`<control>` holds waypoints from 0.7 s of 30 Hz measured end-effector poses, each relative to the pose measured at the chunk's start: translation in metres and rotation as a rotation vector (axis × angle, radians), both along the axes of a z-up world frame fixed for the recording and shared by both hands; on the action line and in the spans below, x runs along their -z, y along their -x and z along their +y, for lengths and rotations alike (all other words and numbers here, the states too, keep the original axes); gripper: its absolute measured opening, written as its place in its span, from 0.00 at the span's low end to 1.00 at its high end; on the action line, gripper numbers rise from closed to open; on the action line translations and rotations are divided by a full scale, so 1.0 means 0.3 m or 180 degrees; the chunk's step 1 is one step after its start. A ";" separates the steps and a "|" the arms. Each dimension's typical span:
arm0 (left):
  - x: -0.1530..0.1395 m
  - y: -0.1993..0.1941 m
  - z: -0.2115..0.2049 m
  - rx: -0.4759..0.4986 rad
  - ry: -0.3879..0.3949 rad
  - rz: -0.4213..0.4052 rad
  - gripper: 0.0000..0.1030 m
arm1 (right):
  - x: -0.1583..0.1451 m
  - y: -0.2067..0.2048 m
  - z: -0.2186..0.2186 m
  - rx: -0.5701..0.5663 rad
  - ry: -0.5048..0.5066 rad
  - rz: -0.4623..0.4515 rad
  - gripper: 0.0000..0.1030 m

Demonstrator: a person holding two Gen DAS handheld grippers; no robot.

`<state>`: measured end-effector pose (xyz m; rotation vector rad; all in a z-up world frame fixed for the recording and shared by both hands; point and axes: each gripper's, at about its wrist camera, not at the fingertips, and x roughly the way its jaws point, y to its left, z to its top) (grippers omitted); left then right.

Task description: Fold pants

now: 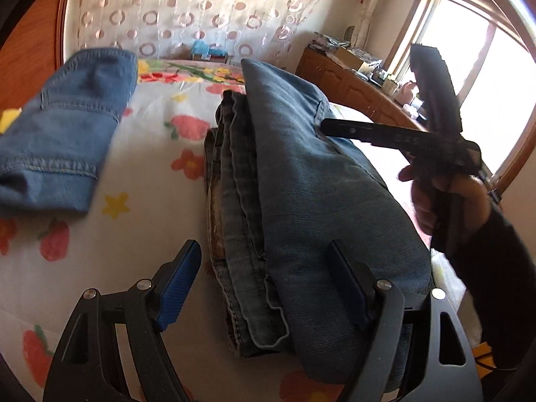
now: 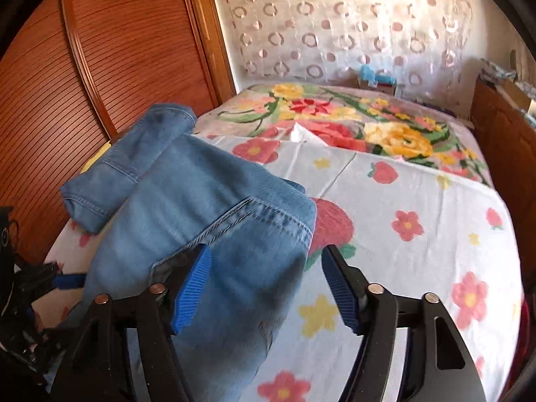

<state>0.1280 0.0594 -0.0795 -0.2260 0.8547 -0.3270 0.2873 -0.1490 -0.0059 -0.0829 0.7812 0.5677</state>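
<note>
A folded pair of blue jeans lies in a thick stack on the flowered bed sheet. My left gripper is open, its blue pads on either side of the stack's near end. My right gripper is open above the same jeans; in the left wrist view it shows held over the stack's far right side, not holding cloth. A second folded pair of jeans lies at the left, also seen in the right wrist view.
A wooden wardrobe stands left of the bed. A wooden cabinet with clutter stands at the right under a window. A patterned curtain hangs behind. A floral blanket covers the bed's far end.
</note>
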 end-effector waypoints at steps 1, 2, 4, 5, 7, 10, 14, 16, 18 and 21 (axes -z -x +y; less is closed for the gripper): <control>0.003 0.000 0.001 0.0022 0.0067 0.0015 0.71 | 0.009 -0.019 0.005 0.0001 -0.0022 0.0026 0.78; 0.006 0.001 0.002 0.0034 0.0132 0.0040 0.69 | 0.021 -0.035 0.010 -0.0005 -0.0068 0.0064 0.80; 0.010 0.005 0.000 0.0018 0.0194 0.0059 0.66 | 0.043 -0.052 -0.003 -0.0038 -0.0195 0.0193 0.80; 0.010 0.008 -0.001 0.0020 0.0232 0.0067 0.61 | 0.050 -0.061 -0.006 -0.0059 -0.0267 0.0266 0.80; 0.011 0.016 0.000 -0.0012 0.0289 0.0075 0.51 | 0.064 -0.085 -0.009 -0.0087 -0.0377 0.0357 0.80; 0.001 0.023 0.002 -0.0046 0.0277 0.0057 0.38 | 0.075 -0.097 0.019 -0.0267 -0.0520 0.0432 0.63; -0.015 0.035 0.007 -0.0067 0.0272 -0.0005 0.21 | 0.047 -0.072 0.034 -0.0256 -0.0516 0.0249 0.25; -0.022 0.045 0.007 -0.0064 0.0261 -0.0033 0.18 | 0.024 -0.028 0.041 -0.0262 -0.0508 0.0092 0.22; -0.024 0.052 0.007 -0.0078 0.0271 -0.0048 0.18 | -0.002 0.028 0.061 -0.0237 -0.0459 -0.0114 0.20; -0.002 0.046 0.013 -0.0150 0.0330 0.0057 0.21 | -0.036 0.076 0.093 -0.0216 -0.0464 -0.0308 0.20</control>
